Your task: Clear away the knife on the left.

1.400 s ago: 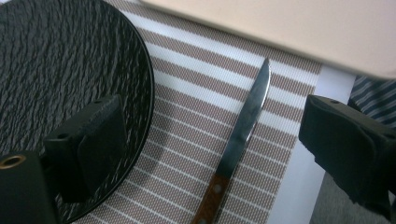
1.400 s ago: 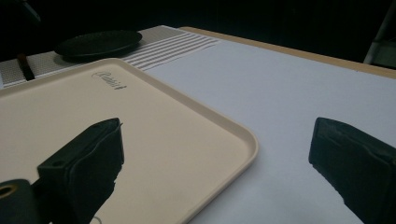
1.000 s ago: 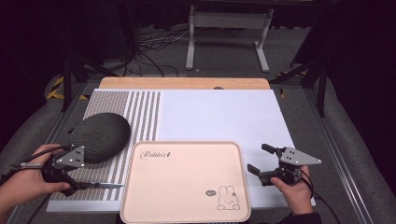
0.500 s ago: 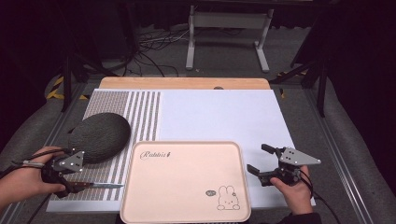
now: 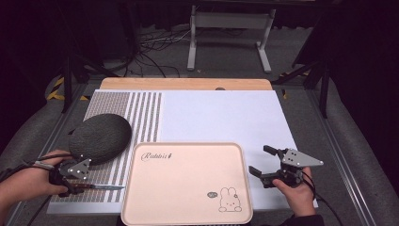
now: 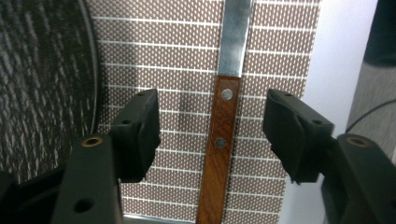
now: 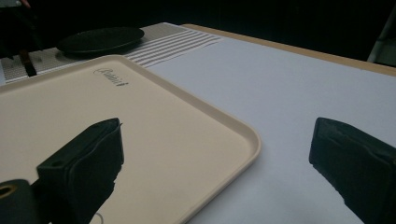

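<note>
High view: your left gripper (image 5: 75, 181) sits at the near left corner of the table, over the wooden handle of a knife (image 5: 96, 187) that lies on the striped mat (image 5: 141, 117), blade pointing toward the tray (image 5: 186, 183). Left gripper view puts the knife (image 6: 222, 135) between your two pads; the jaws have just been closing but stand clear of the handle on both sides, not yet pinching it. A dark round plate (image 5: 99, 138) lies just behind that gripper, close enough to crowd your left side, while the mat's near edge runs right under the handle. Your right gripper (image 5: 269, 165) hangs spread, holding nothing, just off the tray's right rim, with bare white tabletop (image 5: 221, 117) wide open beyond it to the wooden strip (image 5: 186, 84) at the far edge. Cursive lettering on the tray's far left corner reads "Rabbit", and a small cartoon rabbit (image 5: 228, 200) is drawn near its front right corner.
</note>
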{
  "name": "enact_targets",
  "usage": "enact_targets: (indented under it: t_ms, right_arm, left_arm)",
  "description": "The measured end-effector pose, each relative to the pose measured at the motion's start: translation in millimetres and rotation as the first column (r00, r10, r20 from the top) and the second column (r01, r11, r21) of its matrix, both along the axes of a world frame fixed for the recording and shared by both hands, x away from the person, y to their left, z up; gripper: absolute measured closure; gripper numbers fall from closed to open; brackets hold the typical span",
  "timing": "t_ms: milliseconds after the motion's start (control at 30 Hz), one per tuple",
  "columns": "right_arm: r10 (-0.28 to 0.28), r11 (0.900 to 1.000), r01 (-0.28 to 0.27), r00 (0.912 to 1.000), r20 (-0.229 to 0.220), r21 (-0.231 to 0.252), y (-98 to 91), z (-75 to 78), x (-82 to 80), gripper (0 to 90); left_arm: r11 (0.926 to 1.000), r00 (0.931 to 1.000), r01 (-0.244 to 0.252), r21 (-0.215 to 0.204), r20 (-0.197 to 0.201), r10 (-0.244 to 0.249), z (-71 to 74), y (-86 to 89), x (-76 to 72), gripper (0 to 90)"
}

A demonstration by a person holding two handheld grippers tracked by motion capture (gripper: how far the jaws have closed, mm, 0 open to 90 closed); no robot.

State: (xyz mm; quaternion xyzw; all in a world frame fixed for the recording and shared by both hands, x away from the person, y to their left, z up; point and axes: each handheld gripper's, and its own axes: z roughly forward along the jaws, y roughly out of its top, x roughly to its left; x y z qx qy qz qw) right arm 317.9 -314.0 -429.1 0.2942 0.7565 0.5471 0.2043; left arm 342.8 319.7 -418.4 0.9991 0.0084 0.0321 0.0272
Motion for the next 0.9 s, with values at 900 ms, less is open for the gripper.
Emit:
enact_targets:
  t_ms: [900]
  right_arm:
    - [0.013,0.9999,-0.013,0.9999,-0.006,-0.005,0.9,-1.4,0.0,3.9]
  left_arm:
    - [0.9904,0.9977,0.058,0.126,-0.043,-0.053,-11.5,-16.4,-1.4,77.7]
